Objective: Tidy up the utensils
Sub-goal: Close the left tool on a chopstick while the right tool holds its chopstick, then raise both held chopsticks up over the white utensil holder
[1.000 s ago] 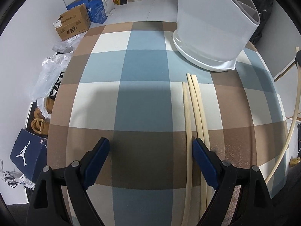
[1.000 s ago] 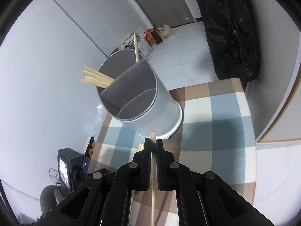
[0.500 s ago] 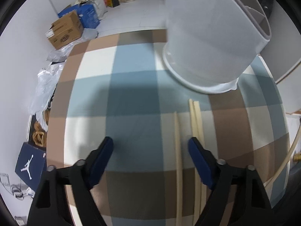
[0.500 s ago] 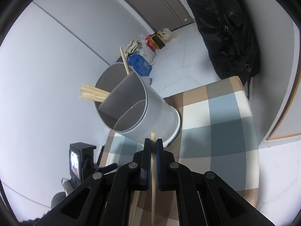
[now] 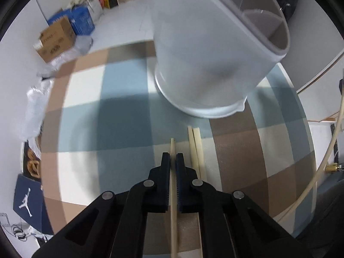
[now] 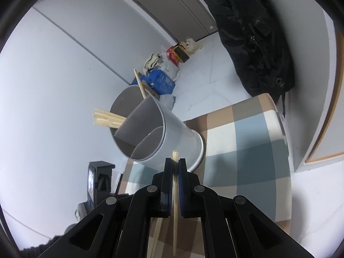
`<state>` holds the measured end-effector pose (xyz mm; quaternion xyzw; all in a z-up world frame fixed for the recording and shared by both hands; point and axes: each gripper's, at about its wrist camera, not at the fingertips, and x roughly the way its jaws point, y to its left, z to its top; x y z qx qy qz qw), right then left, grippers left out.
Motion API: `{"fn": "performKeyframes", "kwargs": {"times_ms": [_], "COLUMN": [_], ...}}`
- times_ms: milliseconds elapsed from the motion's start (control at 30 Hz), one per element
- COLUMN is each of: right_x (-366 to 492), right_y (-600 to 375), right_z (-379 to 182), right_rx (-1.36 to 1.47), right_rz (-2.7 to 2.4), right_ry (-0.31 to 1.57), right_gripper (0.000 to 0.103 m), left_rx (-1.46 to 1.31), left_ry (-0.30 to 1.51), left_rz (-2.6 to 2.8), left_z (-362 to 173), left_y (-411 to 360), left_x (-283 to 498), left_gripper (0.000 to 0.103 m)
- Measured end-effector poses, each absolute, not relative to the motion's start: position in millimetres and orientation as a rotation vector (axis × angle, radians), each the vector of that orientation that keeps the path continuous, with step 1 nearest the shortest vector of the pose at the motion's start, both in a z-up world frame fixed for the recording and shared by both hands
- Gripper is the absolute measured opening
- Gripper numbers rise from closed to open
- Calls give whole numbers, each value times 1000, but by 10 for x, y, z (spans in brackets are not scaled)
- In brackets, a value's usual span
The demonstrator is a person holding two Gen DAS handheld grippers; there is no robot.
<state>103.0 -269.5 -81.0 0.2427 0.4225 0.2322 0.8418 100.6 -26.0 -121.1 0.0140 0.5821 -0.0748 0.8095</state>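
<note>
Both jaws are closed down to a chopstick's width. On my left gripper (image 5: 173, 158) they were spread wide over the cloth a second ago; now they have pinched one chopstick (image 5: 173, 185) that lay apart from the pair, so I judge the next pickup secured while the right hand is not yet done with its delivery. My right gripper (image 6: 175, 163) keeps its clamp on another chopstick (image 6: 175, 185), tip poking out just past the fingertips, and it has risen and tipped toward the holder over the last second.

Largest first: the table (image 5: 120, 120), under a plaid cloth of blue, brown and cream. At its far side stands the holder (image 6: 172, 135), a pale grey tub split into compartments. In the right wrist view the far compartment holds a bundle of chopsticks (image 6: 107, 119) leaning left over the rim, plus a single stick (image 6: 140, 86) standing up at the far edge; the two nearer compartments look empty.

On the cloth, just right of my left gripper, two loose chopsticks (image 5: 196, 148) lie side by side, ends pointing at the holder's base and stopping short of it.
</note>
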Motion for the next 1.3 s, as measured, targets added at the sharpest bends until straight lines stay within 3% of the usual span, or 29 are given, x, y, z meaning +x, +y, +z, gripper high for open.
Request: {"fn": "performKeyframes", "kwargs": {"times_ms": [467, 1300], "right_x": [797, 645], "right_y": [-2590, -2208], "right_z": [-514, 559], "right_rx": [443, 294], "right_rz": [505, 562], "right_ry": [780, 545], "right_gripper": [4, 4], "left_rx": [-60, -67], "left_ry": [938, 774], "left_rz": [-144, -248], "left_z": [-390, 287], "left_y": [-158, -55], "left_x": [627, 589], "left_gripper": [1, 1]}}
